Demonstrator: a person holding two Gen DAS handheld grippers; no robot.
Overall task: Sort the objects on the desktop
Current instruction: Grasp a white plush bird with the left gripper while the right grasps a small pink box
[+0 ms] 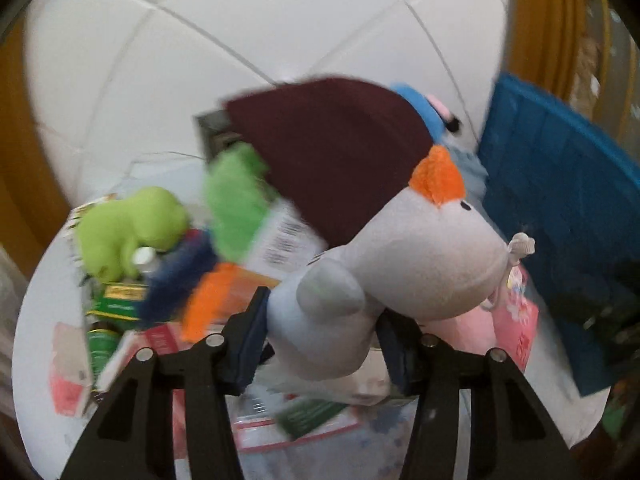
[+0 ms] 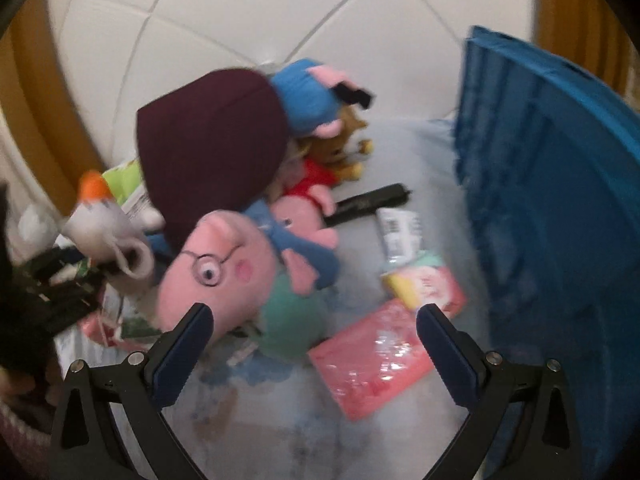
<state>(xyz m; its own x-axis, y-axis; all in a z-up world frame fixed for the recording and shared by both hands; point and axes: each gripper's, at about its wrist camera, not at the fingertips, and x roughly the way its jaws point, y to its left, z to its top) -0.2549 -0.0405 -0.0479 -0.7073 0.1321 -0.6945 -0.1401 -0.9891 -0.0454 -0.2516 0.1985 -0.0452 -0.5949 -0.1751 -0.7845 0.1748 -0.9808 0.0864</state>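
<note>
The left tongs (image 1: 320,336) are clamped on a grey plush bird (image 1: 384,256); both pads press into its body, which hides the inner face of the right pad. The bird's long axis runs from the tongs up and to the right, orange crest (image 1: 438,180) on top, head pointing right toward the blue crate (image 1: 560,216). Behind it a maroon cap (image 1: 328,152) covers most of the pile. To the left, blur smears a green plush (image 1: 128,228) and some boxes whose print cannot be read.

The right tongs (image 2: 314,328) stand wide apart and hold nothing. Just beyond the left pad, on the tabletop (image 2: 280,420), lies a pink pig plush with glasses (image 2: 224,276). A pink packet (image 2: 372,360) lies between the pads, farther off. The blue crate is cut off at the right edge.
</note>
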